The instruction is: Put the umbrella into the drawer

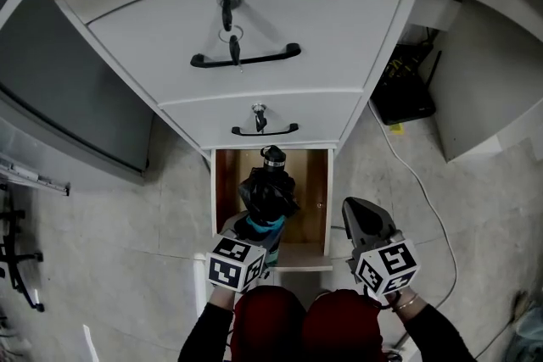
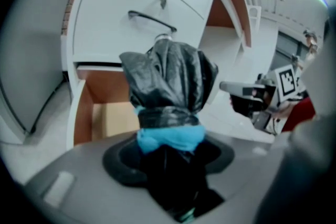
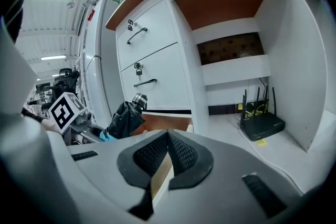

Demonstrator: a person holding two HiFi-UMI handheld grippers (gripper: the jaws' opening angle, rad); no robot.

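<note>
A folded black umbrella [image 1: 267,192] with a blue band hangs over the open bottom drawer [image 1: 327,199] of the white cabinet, its metal-capped end pointing toward the cabinet. My left gripper [image 1: 259,229] is shut on its blue-banded near end. In the left gripper view the umbrella [image 2: 169,78] rises from between the jaws of the left gripper [image 2: 170,165], with the wood-lined drawer [image 2: 102,118] behind it. My right gripper [image 1: 365,220] hovers just right of the drawer, holding nothing. In the right gripper view the right gripper [image 3: 168,152] has its pads together, and the umbrella [image 3: 125,117] shows at left.
Two closed drawers with black handles [image 1: 246,58] and keys in their locks sit above the open one. A black router [image 1: 405,93] stands on the floor in the alcove at right, with a cable [image 1: 424,191] trailing across the floor. A grey panel [image 1: 68,97] stands left.
</note>
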